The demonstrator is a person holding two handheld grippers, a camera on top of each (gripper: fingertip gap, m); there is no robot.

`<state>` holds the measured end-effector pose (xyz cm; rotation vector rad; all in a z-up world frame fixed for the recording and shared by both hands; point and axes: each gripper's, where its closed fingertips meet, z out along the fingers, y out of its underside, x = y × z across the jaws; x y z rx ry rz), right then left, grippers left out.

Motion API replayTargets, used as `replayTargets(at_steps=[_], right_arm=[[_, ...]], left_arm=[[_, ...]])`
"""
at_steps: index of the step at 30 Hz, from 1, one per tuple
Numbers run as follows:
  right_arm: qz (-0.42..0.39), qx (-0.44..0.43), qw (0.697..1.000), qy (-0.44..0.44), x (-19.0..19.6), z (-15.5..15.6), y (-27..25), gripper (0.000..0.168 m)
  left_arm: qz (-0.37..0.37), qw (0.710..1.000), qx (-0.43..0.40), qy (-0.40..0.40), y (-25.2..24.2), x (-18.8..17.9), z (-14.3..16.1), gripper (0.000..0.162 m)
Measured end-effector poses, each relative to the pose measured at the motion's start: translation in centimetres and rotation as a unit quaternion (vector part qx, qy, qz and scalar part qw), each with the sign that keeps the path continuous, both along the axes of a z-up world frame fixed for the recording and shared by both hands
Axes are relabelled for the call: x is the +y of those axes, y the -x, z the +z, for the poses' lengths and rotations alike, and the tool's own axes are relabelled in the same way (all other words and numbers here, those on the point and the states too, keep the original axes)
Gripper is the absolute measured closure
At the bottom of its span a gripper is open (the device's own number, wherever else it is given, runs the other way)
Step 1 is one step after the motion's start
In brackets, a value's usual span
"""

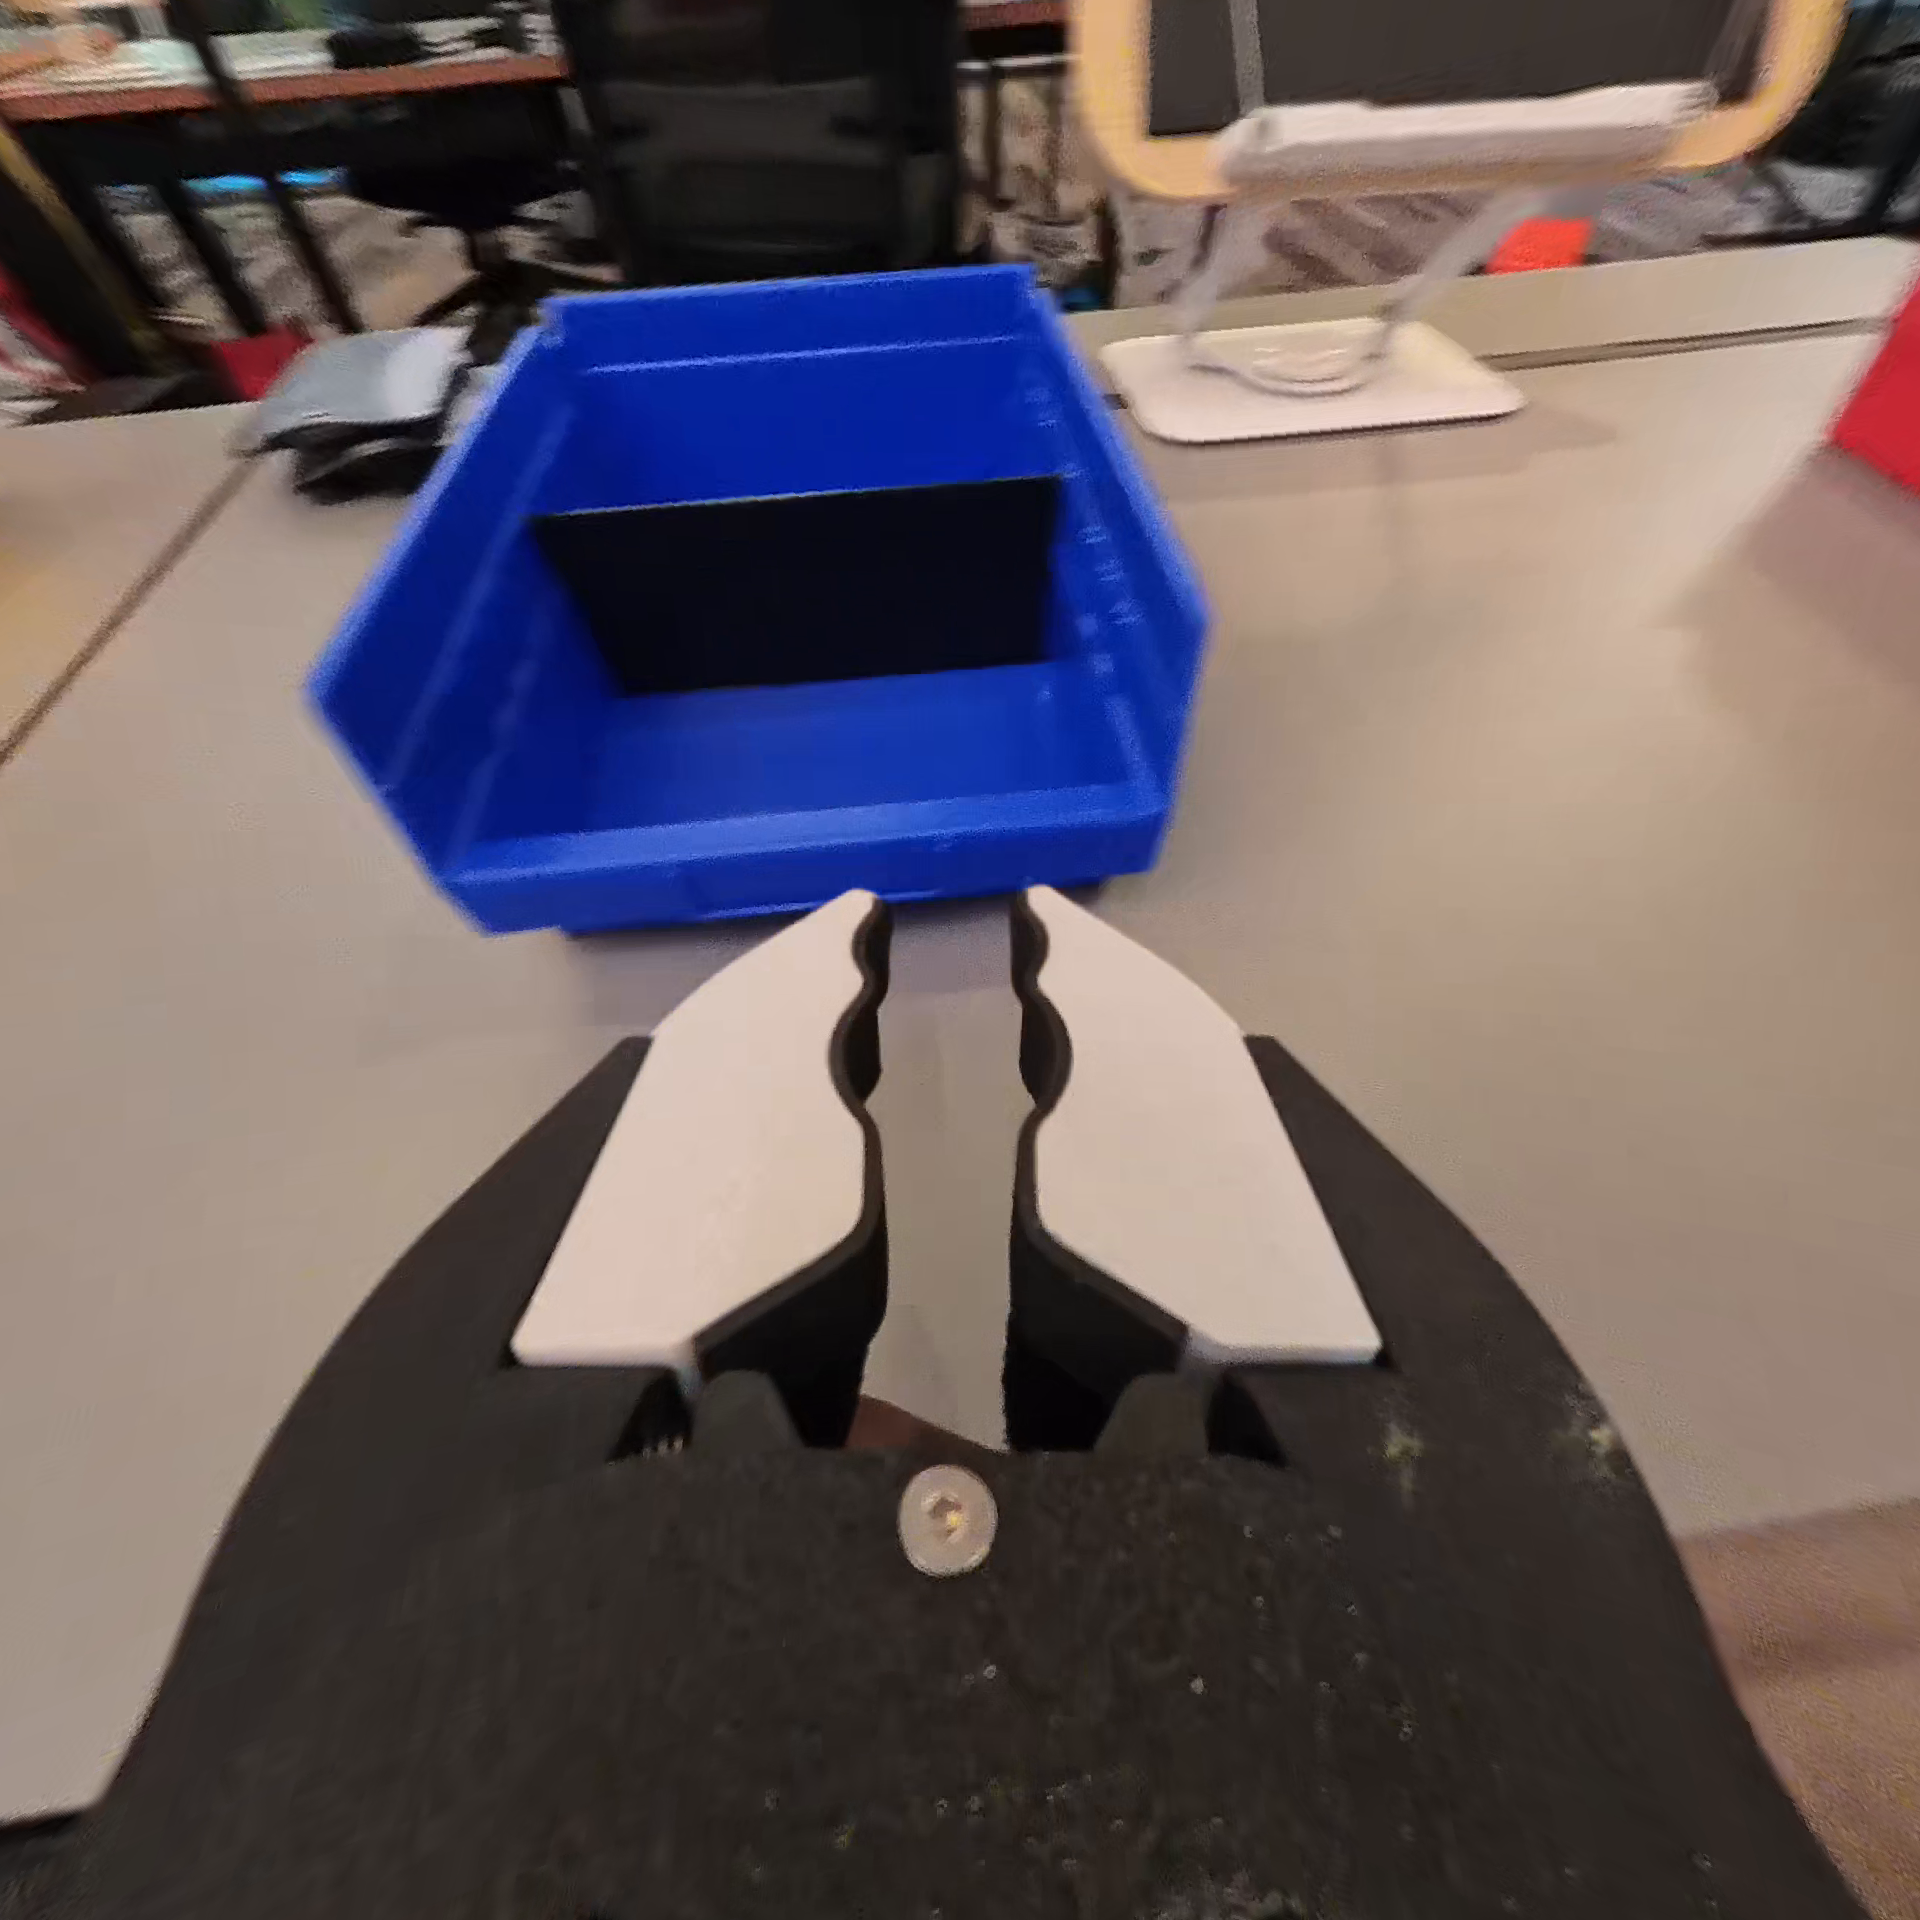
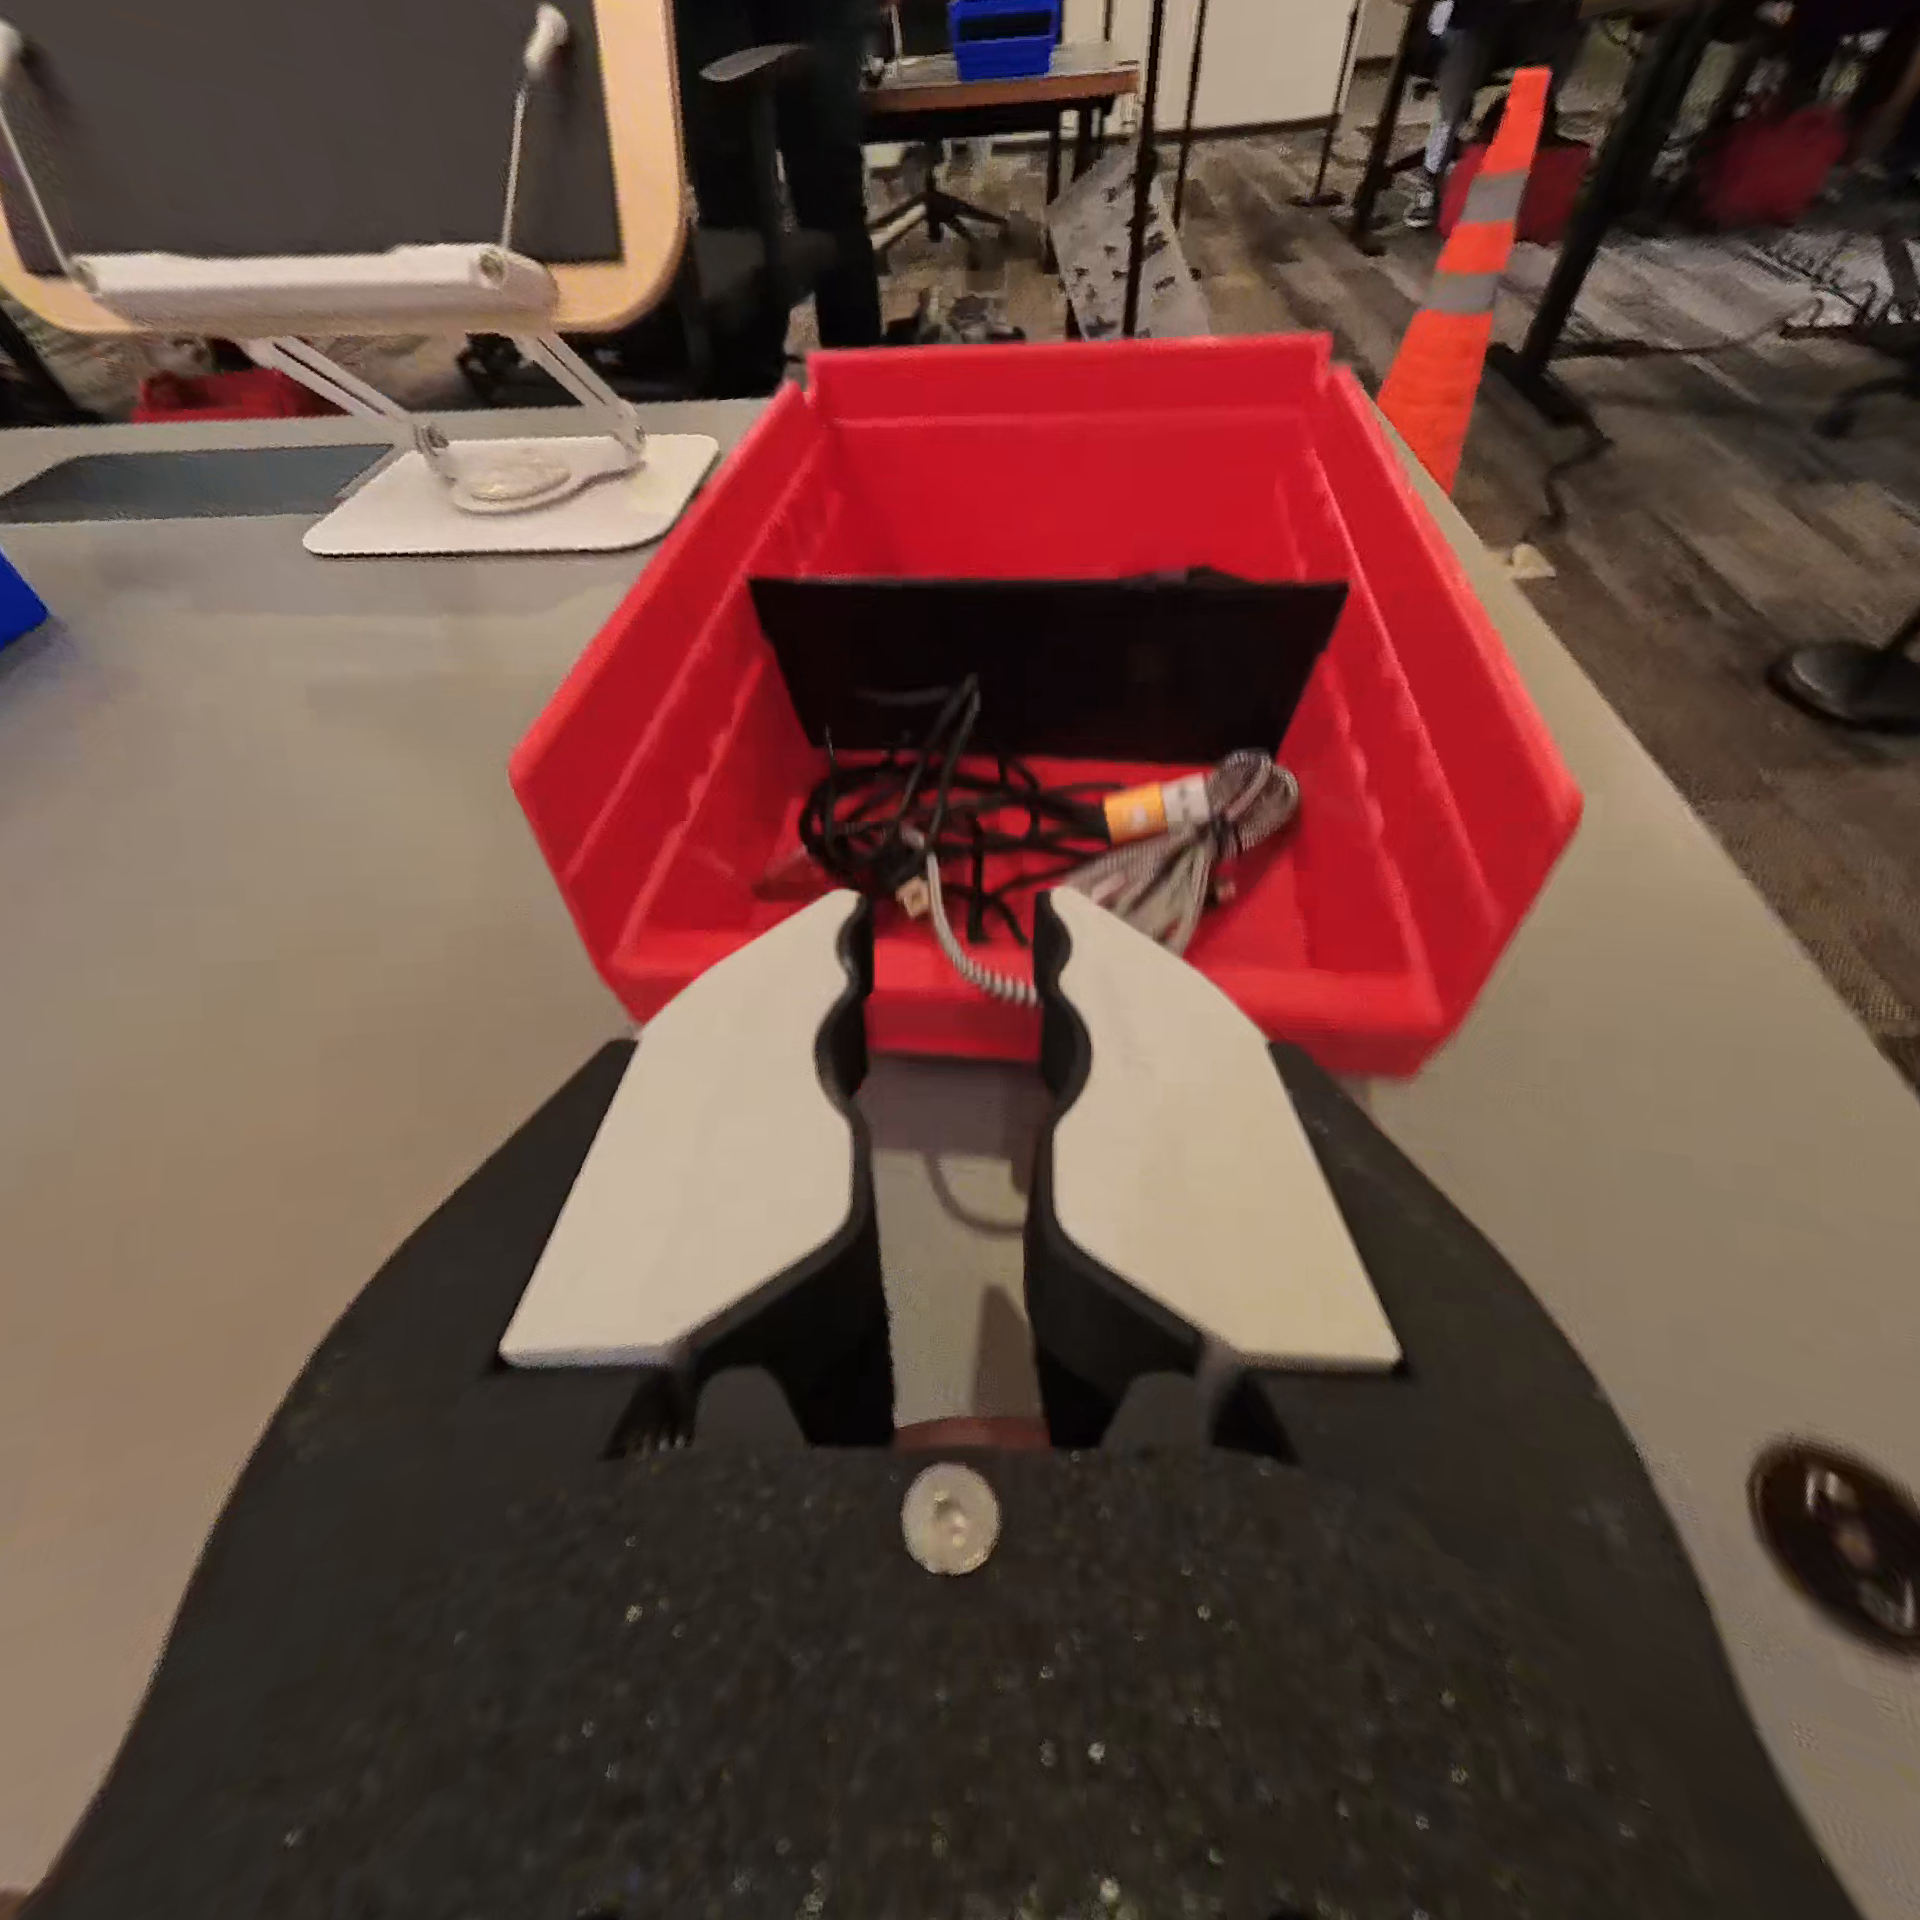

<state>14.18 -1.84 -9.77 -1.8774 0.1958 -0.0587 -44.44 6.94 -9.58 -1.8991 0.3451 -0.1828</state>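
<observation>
Both grippers are hovering with fingers apart and nothing held: the left gripper point(image 1: 951, 914) is facing a blue bin point(image 1: 769, 613) whose front compartment is showing nothing, while the right gripper point(image 2: 951, 914) is nearing a red bin point(image 2: 1039, 686) where tangled black cables point(image 2: 935, 821) and a braided cable point(image 2: 1195, 831) are lying before a black divider point(image 2: 1049, 665); a white stand point(image 2: 499, 488) is sitting beside it on the grey table point(image 2: 260, 831).

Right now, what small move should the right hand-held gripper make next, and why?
Probably ease the right hand-held gripper forward and down into the red bin. It is open and empty at the bin's front rim, and the cables lie just past its tips, in front of the black divider.
</observation>
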Motion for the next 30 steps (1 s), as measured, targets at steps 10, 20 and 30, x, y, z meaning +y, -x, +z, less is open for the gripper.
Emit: replayTargets(at_steps=[10, 20, 30], right_arm=[[0.003, -0.017, 1.0, -0.018, -1.4, -0.4, 0.4, 0.14], [0.023, 0.055, 0.998, -0.013, -0.9, -0.8, 0.6, 0.141], [0.024, 0.065, 0.998, 0.0, -1.0, -1.6, 0.3, 0.142]], left_arm=[[0.017, 0.991, -0.128, 0.042, 3.2, -0.2, -0.9, 0.14], [0.003, 0.987, -0.143, 0.074, 2.6, -1.6, -2.0, 0.14], [0.008, 0.992, -0.1, 0.073, 2.7, -1.4, -2.4, 0.14]])
